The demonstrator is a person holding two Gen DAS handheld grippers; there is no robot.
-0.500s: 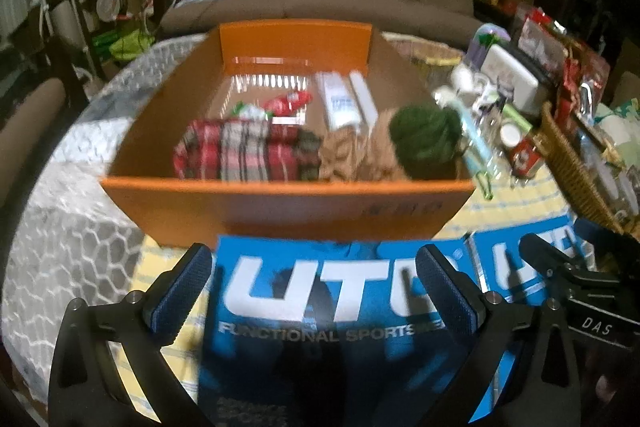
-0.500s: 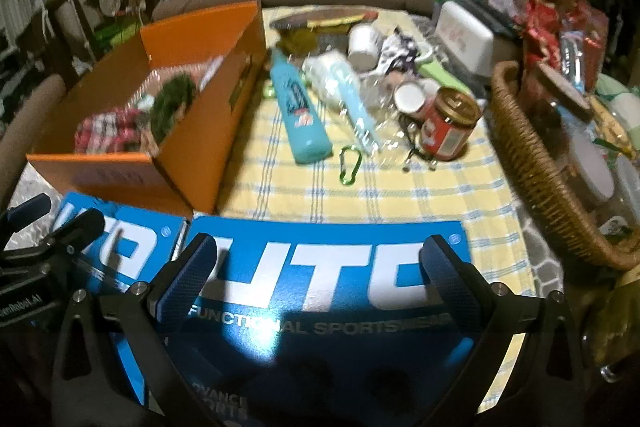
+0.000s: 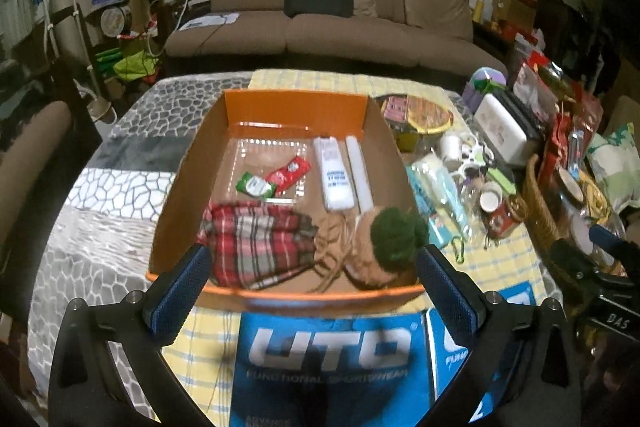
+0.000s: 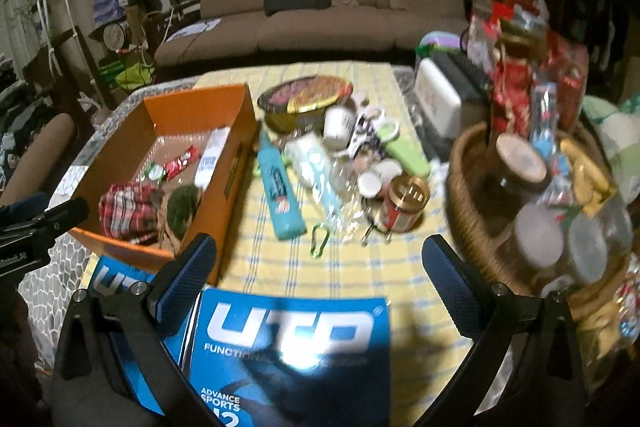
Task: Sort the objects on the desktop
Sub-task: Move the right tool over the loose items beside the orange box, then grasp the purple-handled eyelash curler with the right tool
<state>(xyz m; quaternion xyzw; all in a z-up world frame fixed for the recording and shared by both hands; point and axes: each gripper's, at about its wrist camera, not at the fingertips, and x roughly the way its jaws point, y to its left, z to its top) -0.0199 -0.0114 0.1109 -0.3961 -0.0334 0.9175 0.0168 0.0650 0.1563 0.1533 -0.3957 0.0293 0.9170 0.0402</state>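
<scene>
In the left wrist view, the left gripper (image 3: pixel 312 279) is seen at the bottom of the frame with its jaws spread wide and nothing between them. The orange box (image 3: pixel 280 301) fills the middle of the frame; inside it a plaid cloth (image 3: pixel 256 247), a green pompom (image 3: pixel 396 239) and a white tube (image 3: pixel 335 175) are lying. A blue UTO package (image 3: pixel 328 355) lies below the box. In the right wrist view, the right gripper (image 4: pixel 318 277) is also held wide and empty. The teal bottle (image 4: pixel 280 191) lies on the yellow cloth just right of the box, in the middle of the frame, with a green carabiner (image 4: pixel 320 241) near its lower end. The bottle is judged to be stiff, smooth and probably slippery, so it should be taken across its middle, on the narrow sides. Compared with the earlier frame, both views have lifted: the UTO packages are now lower, and more of the box's inside is shown.
</scene>
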